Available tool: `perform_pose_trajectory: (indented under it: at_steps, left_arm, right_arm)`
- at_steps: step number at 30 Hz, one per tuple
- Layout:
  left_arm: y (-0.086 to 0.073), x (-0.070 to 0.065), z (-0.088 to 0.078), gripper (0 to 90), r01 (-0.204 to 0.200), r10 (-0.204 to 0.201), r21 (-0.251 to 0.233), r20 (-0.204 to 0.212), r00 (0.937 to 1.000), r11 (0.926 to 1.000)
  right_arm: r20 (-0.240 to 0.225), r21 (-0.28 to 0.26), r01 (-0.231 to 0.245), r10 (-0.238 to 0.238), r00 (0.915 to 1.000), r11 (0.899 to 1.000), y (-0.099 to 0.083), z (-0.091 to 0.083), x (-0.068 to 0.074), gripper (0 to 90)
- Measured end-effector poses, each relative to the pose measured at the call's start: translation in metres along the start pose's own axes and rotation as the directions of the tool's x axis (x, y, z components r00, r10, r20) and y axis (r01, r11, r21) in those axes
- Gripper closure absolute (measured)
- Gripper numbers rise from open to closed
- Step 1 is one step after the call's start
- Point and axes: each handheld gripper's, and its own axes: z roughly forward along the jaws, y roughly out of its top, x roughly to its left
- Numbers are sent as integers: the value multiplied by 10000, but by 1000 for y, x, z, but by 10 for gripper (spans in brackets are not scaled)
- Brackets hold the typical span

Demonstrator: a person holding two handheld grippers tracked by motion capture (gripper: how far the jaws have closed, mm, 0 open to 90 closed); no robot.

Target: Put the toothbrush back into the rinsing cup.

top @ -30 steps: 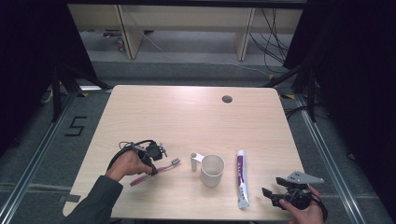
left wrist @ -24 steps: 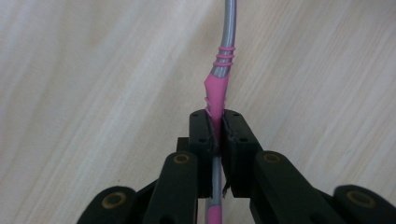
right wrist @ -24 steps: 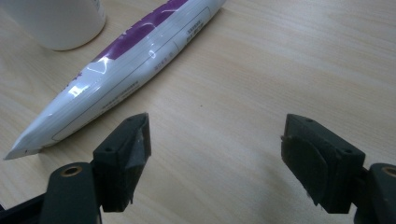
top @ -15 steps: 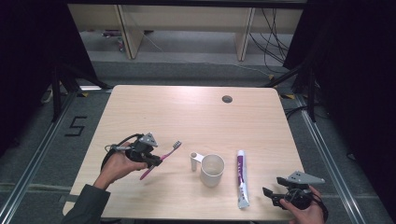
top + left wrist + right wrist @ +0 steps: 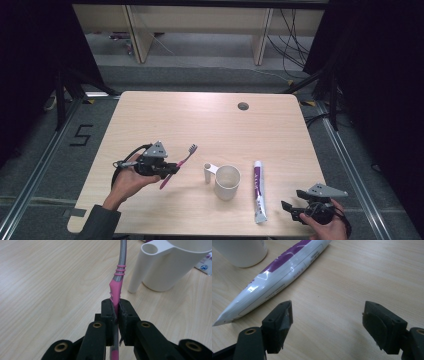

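The left gripper is clamping its jaws on the handle of a pink toothbrush, whose brush end is pointing toward one o'clock above the table. A white cup is standing at three o'clock from it, with bare wood between. The right gripper, jaws spread apart, is hovering near the table's front right edge, just beside the tail of a toothpaste tube lying at its ten o'clock.
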Motion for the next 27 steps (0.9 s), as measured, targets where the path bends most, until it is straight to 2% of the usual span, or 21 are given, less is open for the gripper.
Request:
perform_pose_trajectory:
  at_steps: [1,2,4,6,8,10,11,12,14,15,16,17,18,19,20,22,23,24,25,27]
  left_arm:
    - [0,1,0,828,-173,170,137,192,9997,9998]
    - [0,-1,1,828,-20,19,-132,-28,10000,9999]
    - [2,0,1,828,-197,198,-82,14,9998,9998]
    - [3,-1,1,828,-65,59,-396,-134,9999,9992]
    - [5,-1,0,828,-108,93,-745,-210,9997,9972]
    - [7,-2,-1,828,69,-85,-1299,-116,9999,9915]
    - [8,-1,-1,828,51,-67,-1585,-94,9999,9873]
    - [9,-1,-2,828,198,-212,-1788,-62,9998,9837]
    - [12,0,-3,828,211,-246,-2199,-132,9996,9753]
    - [14,1,-3,828,285,-332,-2866,-116,9994,9576]
    - [14,1,-3,828,285,-332,-2866,-116,9994,9576]
    - [15,1,-4,828,397,-466,-3021,-157,9988,9525]
    - [16,1,-3,828,482,-559,-3275,-142,9983,9436]
    - [17,1,-3,828,471,-583,-3302,-239,9980,9427]
    - [19,1,-3,828,532,-648,-3425,-224,9976,9380]
    - [21,-1,-2,828,598,-731,-3773,-212,9971,9242]
    - [23,-3,-2,828,560,-718,-3885,-261,9971,9198]
    - [24,-4,-1,828,584,-743,-4091,-229,9970,9106]
    - [26,-5,-1,828,752,-892,-4193,-138,9959,9047]
    - [29,-7,1,828,859,-929,-4314,48,9957,8981]
  right_arm:
    - [85,-2,11,-11,10000,10000,0,-1,0,253]
    - [85,-2,11,-11,10000,10000,0,-1,0,253]
    - [95,-70,14,-14,10000,10000,0,0,0,253]
    - [88,3,43,-43,10000,10000,-1,-1,0,253]
    - [77,-23,-76,76,9999,10000,-1,-1,0,253]
    - [-27,6,-179,179,9998,9998,-1,0,0,253]
    - [28,-31,-71,71,10000,10000,-1,0,0,253]
    - [-24,52,-133,133,9999,9999,-1,-1,0,253]
    - [26,-15,-129,129,9999,9999,-1,-1,0,253]
    - [9,-10,-116,116,9999,9999,-1,0,0,253]
    - [9,-10,-116,116,9999,9999,-1,0,0,253]
    - [-52,32,-398,398,9992,9992,-1,-1,3,253]
    - [-98,53,-465,466,9989,9989,-1,-1,3,253]
    - [-98,53,-465,466,9989,9989,-1,-1,3,253]
    - [-43,27,-416,417,9991,9991,-1,-1,2,253]
    - [-102,83,-478,479,9988,9988,-1,-1,3,253]
    - [-51,-4,-388,388,9992,9992,-1,-1,2,253]
    - [-51,-4,-388,388,9992,9992,-1,-1,2,253]
    - [-55,22,-416,416,9991,9991,-1,0,2,253]
    - [-100,79,-466,467,9989,9989,-1,-1,3,253]
